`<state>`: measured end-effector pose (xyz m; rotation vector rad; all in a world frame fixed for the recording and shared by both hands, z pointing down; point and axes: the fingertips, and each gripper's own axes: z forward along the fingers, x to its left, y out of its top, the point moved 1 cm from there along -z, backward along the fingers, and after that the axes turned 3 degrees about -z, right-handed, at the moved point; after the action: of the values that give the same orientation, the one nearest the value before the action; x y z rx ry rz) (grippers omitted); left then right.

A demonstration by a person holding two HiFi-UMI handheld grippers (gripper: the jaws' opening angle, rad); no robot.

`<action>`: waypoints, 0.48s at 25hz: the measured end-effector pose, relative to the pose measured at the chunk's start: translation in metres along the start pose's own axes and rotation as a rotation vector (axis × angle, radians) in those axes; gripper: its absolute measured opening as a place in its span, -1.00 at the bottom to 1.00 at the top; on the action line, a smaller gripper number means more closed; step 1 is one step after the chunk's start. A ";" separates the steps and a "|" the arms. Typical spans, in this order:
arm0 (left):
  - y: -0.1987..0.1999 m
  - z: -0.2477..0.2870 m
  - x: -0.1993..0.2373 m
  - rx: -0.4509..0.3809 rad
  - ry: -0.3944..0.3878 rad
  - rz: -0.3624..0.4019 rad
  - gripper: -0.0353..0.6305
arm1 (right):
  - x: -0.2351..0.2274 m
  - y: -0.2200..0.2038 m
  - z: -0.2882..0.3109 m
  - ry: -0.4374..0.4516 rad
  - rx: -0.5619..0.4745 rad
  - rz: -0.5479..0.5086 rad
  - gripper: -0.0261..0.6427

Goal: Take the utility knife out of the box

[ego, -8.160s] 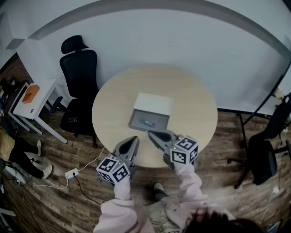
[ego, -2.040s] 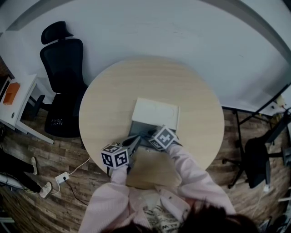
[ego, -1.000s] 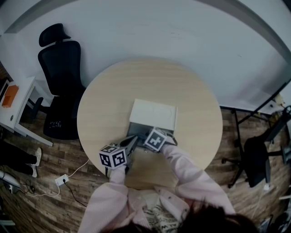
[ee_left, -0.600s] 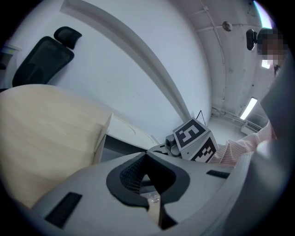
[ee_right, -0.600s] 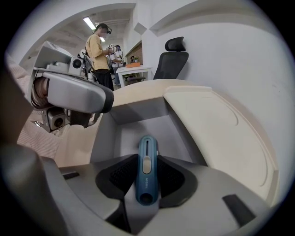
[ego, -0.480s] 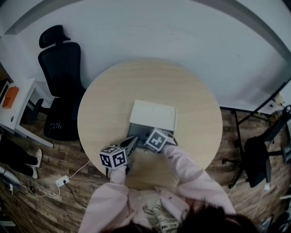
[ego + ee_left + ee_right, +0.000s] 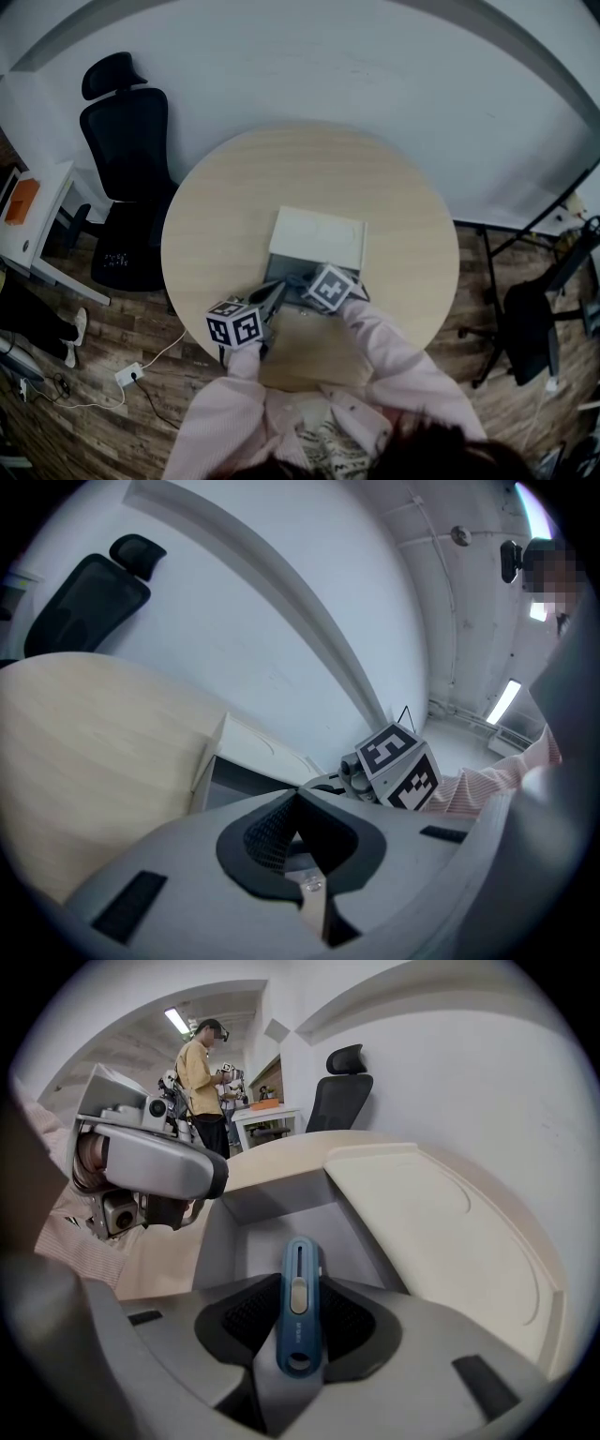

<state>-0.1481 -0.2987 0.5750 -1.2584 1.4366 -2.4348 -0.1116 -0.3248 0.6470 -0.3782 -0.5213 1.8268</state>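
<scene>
A grey open box [image 7: 281, 269] with its white lid [image 7: 317, 236] folded back sits on the round table [image 7: 234, 206]. My right gripper [image 7: 300, 279] points down into the box. In the right gripper view the blue utility knife [image 7: 298, 1307] lies lengthwise between the black pads [image 7: 251, 1316] of my right gripper [image 7: 298, 1286], which grip it above the box floor [image 7: 272, 1232]. My left gripper [image 7: 277, 291] rests shut at the box's near left corner with nothing in it; its tips [image 7: 298, 797] meet in front of the box [image 7: 234, 782].
A black office chair [image 7: 127, 122] stands behind the table at the left. A white side desk [image 7: 28, 216] with an orange object is at the far left. A person [image 7: 202, 1082] stands far off. Another dark chair [image 7: 530, 328] is at the right.
My right gripper's marker cube has shifted slightly to the right over the box. The left gripper has stayed where it was.
</scene>
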 end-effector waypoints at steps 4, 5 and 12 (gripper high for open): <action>0.001 -0.001 0.000 -0.004 0.000 0.004 -0.89 | -0.012 -0.002 -0.005 -0.038 -0.047 0.027 -0.51; 0.001 -0.002 0.000 -0.005 0.000 0.005 -0.89 | -0.013 -0.001 -0.006 -0.042 -0.062 0.033 -0.51; 0.003 -0.003 -0.003 -0.003 -0.007 0.010 -0.89 | -0.009 -0.002 -0.016 -0.033 -0.137 0.099 -0.51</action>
<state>-0.1490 -0.2975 0.5703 -1.2567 1.4417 -2.4201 -0.0991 -0.3304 0.6342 -0.4748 -0.6624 1.9004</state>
